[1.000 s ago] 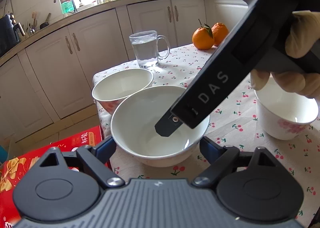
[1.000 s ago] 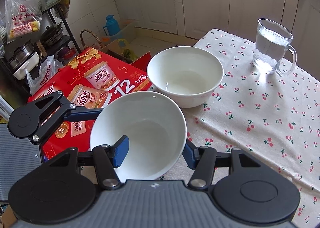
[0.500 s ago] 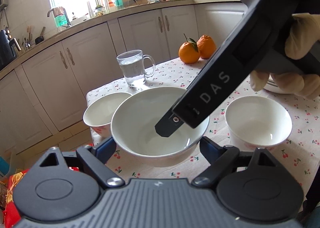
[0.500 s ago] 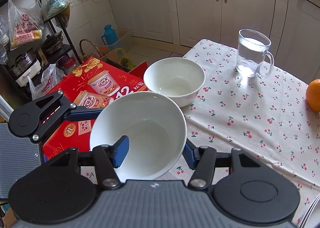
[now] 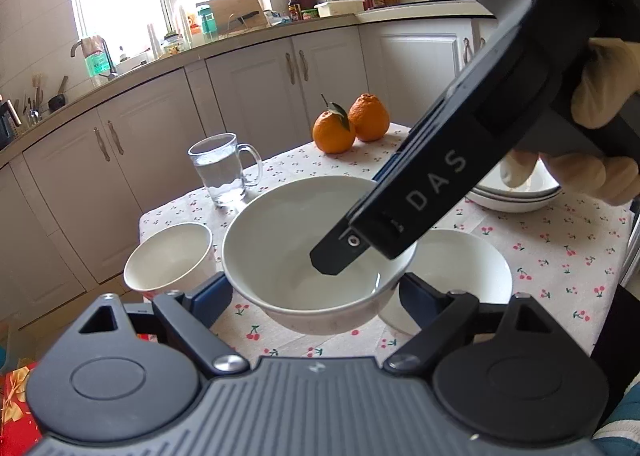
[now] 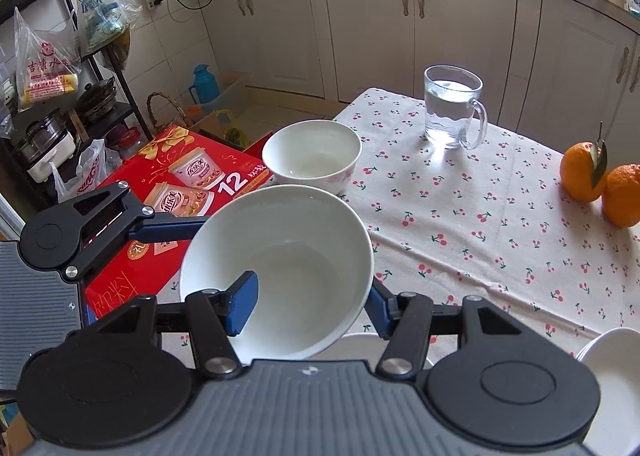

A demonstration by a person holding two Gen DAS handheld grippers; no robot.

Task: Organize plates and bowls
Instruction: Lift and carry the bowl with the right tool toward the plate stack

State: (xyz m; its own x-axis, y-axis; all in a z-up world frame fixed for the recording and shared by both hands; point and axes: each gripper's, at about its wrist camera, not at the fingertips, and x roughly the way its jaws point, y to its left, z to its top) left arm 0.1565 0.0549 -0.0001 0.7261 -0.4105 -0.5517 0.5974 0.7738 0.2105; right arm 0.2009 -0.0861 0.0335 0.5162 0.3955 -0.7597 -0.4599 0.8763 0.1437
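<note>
A large white bowl (image 5: 304, 256) hangs above the cherry-print tablecloth, held by both grippers. My left gripper (image 5: 316, 296) is shut on it, a blue finger pressing each outer side. My right gripper (image 6: 308, 308) is shut on its wall, one pad inside the bowl (image 6: 280, 276) and one outside. Back on the table's corner stands a smaller white bowl (image 5: 168, 260), also seen in the right wrist view (image 6: 312, 156). A third bowl (image 5: 460, 268) rests just past the held one. A stack of plates (image 5: 516, 192) lies further right, partly hidden by a gloved hand.
A glass mug of water (image 6: 452, 108) stands near the table's far edge, and two oranges (image 6: 600, 180) lie to its right. A red gift box (image 6: 160, 208) lies on the floor beyond the table's left edge. Kitchen cabinets run behind.
Both grippers carried the bowl up and along over the table. The smaller bowl dropped back to the left, and a third bowl and the plate stack came into view.
</note>
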